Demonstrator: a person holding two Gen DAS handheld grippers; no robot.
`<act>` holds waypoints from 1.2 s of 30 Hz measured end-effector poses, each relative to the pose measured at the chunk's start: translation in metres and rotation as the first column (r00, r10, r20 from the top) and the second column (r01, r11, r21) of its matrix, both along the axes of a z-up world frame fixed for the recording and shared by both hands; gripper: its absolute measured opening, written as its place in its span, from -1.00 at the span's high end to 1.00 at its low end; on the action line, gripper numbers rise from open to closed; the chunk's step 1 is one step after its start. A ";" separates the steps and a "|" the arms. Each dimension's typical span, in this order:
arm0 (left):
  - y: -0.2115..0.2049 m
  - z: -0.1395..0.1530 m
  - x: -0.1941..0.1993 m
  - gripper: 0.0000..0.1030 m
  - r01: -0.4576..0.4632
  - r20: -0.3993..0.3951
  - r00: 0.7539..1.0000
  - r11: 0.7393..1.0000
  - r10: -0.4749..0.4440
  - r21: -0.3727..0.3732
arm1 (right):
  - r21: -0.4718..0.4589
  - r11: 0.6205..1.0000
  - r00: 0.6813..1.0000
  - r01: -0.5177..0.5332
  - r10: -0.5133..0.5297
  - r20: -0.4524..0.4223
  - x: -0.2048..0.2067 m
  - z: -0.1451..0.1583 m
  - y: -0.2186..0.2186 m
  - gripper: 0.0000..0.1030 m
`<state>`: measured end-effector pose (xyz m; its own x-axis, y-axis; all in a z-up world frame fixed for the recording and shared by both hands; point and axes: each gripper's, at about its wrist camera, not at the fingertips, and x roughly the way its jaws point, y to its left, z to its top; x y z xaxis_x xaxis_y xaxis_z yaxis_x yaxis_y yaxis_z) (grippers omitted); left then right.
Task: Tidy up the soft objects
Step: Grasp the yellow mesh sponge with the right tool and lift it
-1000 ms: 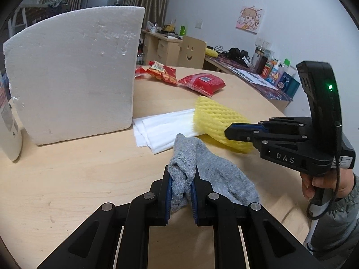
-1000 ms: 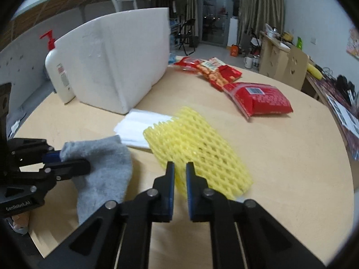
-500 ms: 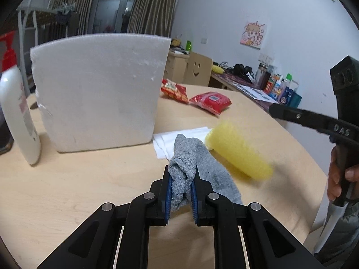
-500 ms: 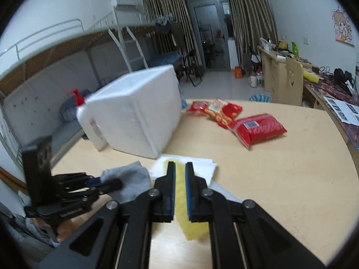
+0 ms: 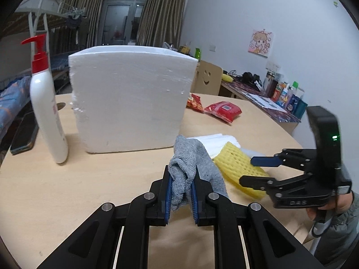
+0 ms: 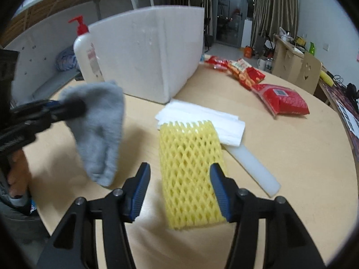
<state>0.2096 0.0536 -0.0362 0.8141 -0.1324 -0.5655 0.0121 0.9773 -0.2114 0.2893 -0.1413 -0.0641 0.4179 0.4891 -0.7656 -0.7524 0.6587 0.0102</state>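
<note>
Fingers: left gripper (image 5: 181, 194) pinched on grey sock (image 5: 186, 170); right gripper (image 6: 178, 188) spread wide, nothing held

Right jaws have just been opening; yellow foam net (image 6: 190, 168) lies flat on the table (image 6: 291, 157) at lower centre of the right wrist view, between the blue pads but not pressed by them. Sock hangs limp from the left pads, bunched, at centre left of that view, clear of the tabletop. Net looks featherlight, springy, crushable: likely to slide or rebound, so take it mid-length across the narrow width. Sock is floppy; the grip on the bunched fold seems secure. White foam box (image 5: 132, 98) stands upper centre, with folded white tissues (image 6: 202, 118) and a white foam strip (image 6: 253, 168) beside the net
</note>
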 end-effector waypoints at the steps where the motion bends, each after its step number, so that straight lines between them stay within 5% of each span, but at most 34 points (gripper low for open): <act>1: 0.001 0.000 -0.001 0.70 -0.005 -0.001 1.000 1.000 0.005 0.003 | -0.006 1.000 1.000 0.000 0.000 -0.006 0.001 -0.003 0.001 -0.16; 16: 0.002 -0.003 -0.006 0.70 -0.005 -0.001 1.000 1.000 0.005 -0.009 | -0.056 0.997 0.998 0.058 -0.057 0.013 0.003 -0.020 0.007 -0.17; 21: 0.002 -0.001 -0.007 0.70 -0.001 0.003 1.000 1.000 0.001 -0.014 | -0.081 0.997 1.000 -0.019 0.018 -0.006 -0.004 -0.025 0.017 -0.77; 23: 0.002 -0.001 -0.008 0.70 -0.001 0.007 1.000 1.000 0.001 -0.013 | -0.085 0.996 1.000 -0.014 0.014 0.002 -0.006 -0.025 0.021 -0.81; 31: 0.005 0.002 -0.015 0.70 -0.019 0.020 1.000 1.000 0.019 -0.011 | -0.082 0.997 1.000 -0.007 0.008 0.012 -0.007 -0.025 0.019 -0.82; 36: 0.002 0.002 -0.019 0.70 -0.019 0.022 1.000 1.000 0.019 -0.005 | -0.083 0.995 0.998 0.056 -0.054 0.033 -0.004 -0.021 0.013 -0.41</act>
